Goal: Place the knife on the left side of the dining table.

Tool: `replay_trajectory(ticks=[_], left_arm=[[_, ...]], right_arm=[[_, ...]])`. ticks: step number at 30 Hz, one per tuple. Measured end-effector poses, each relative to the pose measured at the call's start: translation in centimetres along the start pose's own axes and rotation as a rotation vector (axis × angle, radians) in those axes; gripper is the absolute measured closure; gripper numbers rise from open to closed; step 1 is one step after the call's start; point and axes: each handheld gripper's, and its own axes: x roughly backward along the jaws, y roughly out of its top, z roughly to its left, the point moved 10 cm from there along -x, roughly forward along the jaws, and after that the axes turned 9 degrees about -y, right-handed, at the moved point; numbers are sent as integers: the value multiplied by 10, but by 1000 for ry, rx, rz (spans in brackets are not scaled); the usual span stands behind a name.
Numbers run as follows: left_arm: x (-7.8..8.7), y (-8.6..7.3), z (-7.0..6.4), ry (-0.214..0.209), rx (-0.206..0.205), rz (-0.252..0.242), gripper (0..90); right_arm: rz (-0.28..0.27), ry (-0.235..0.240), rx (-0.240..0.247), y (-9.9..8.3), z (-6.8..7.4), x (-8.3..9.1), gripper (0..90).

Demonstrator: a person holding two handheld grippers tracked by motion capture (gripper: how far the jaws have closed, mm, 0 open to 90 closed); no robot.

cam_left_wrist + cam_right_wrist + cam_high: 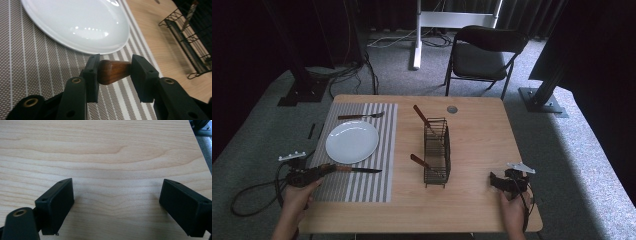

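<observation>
A knife [359, 170] with a wooden handle [112, 71] lies on the striped placemat [362, 187], just below the white plate [352, 141]. My left gripper [323, 171] is shut on the end of that handle, its pads pressing both sides of it, as the left gripper view shows [113, 68]. Beyond the jaws there lies the plate's rim [75, 42]. My right gripper [494, 181] rests near the table's front right corner. It is open with nothing but bare wood between its jaws [116, 195].
A fork [360, 116] lies on the placemat above the plate. A black wire basket [437, 150] stands mid-table with two wooden-handled utensils [421, 116] in it. A small grey disc [452, 109] sits near the far edge. A folding chair [484, 52] stands beyond the table.
</observation>
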Motion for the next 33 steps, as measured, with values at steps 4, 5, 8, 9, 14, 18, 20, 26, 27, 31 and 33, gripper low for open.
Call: replay_trajectory(ticks=[4, 5, 8, 9, 14, 18, 20, 26, 27, 31, 33], left_arm=[[-5, -2, 6, 40, 5, 15, 544], [-5, -2, 7, 44, 14, 18, 536], [-8, -3, 10, 58, 32, 25, 516], [-9, -4, 11, 65, 35, 30, 509], [-12, -6, 14, 96, 41, 44, 474], [-15, -8, 16, 146, 28, 66, 422], [-16, -8, 18, 167, 25, 73, 416], [-17, -9, 21, 213, 17, 94, 385], [-18, -10, 22, 228, 13, 101, 378], [-21, -12, 25, 261, 5, 119, 367], [-24, -13, 27, 279, 4, 128, 357]], right_arm=[[0, 0, 0, 0, 0, 0, 115], [0, 0, 0, 0, 0, 0, 116], [0, 0, 0, 0, 0, 0, 116], [0, 0, 0, 0, 0, 0, 116], [0, 0, 0, 0, 0, 0, 116], [0, 0, 0, 0, 0, 0, 116], [0, 0, 0, 0, 0, 0, 115], [0, 0, 0, 0, 0, 0, 116], [0, 0, 0, 0, 0, 0, 116], [0, 0, 0, 0, 0, 0, 116], [0, 0, 0, 0, 0, 0, 116]])
